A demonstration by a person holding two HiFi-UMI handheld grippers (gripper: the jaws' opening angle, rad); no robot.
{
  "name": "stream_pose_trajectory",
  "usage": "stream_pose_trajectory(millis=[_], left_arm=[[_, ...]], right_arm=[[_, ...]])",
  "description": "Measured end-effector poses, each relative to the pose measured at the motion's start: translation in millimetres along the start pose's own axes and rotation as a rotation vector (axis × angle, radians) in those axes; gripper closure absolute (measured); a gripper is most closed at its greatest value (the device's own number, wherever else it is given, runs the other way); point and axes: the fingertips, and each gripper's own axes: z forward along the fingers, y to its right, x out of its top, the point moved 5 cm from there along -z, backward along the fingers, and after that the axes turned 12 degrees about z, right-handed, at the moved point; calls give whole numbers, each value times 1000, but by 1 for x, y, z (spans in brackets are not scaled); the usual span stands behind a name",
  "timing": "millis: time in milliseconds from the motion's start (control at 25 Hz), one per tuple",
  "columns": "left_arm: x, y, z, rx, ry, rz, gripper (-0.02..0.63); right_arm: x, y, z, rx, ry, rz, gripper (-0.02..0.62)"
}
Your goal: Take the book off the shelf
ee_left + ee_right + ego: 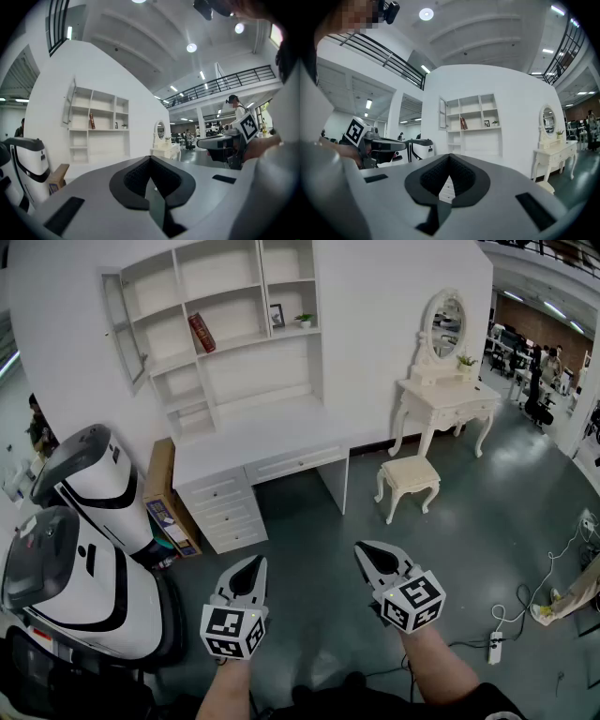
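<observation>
Book [202, 333] is my target: a dark red one, standing tilted in a compartment of the white shelf [234, 277] high above the desk [253, 437]. It seems to be the only book there. A small picture frame [277, 315] and a little plant [304, 320] stand in the next compartment, also above the desk.

I judge that the task is only at its approach step. Both grippers are held low over the dark floor, well in front of the desk and well apart from the book. The left gripper [251, 570] has its jaws pressed together with nothing between them. The right gripper [375, 561] looks the same to me, jaws together and empty.

The next move calls for walking up to the desk, lifting one gripper to the height of the book, and spreading its jaws before they reach the spine. The desk top sticks out under the shelf, so I expect a long reach across it.

Some things I cannot make out. The book is too small in every view to read its cover or to judge its thickness. I cannot tell what it leans on. The forearms are cut off at the lower edge of the head view.
</observation>
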Motion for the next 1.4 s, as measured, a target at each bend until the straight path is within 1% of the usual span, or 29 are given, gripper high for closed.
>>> stream_pose_trajectory(millis=[80,200,360,400,520,680,800,880,1040,1200,1400], left_arm=[[2,-2,-3,2,0,-15,598],[4,-9,-11,32,11,-14,597],[0,-21,-24,28,18,-88,598],[-1,-23,-27,26,16,-88,598],[-7,-33,-37,41,5,-55,598],[-16,-48,-54,47,3,-64,598],[-26,-58,-68,21,5,-100,598],[-33,-65,-78,8,0,-102,597],[-49,-86,-91,36,-30,-105,597],[-60,-103,-97,74,-55,-104,597],[-67,-118,-87,71,-54,-125,597]], right_arm=[[1,-4,0,1,5,-3,584],[0,-12,0,3,8,-9,584],[-1,-23,0,-7,15,-22,584],[-1,-25,1,-16,20,-25,584],[-2,-34,5,-29,27,-27,584],[-8,-53,19,-12,2,18,584],[-16,-73,26,16,4,43,583],[-24,-89,30,42,9,55,583],[-38,-110,41,57,-5,83,583],[-53,-113,46,40,-39,100,583],[-65,-99,59,12,-72,122,583]])
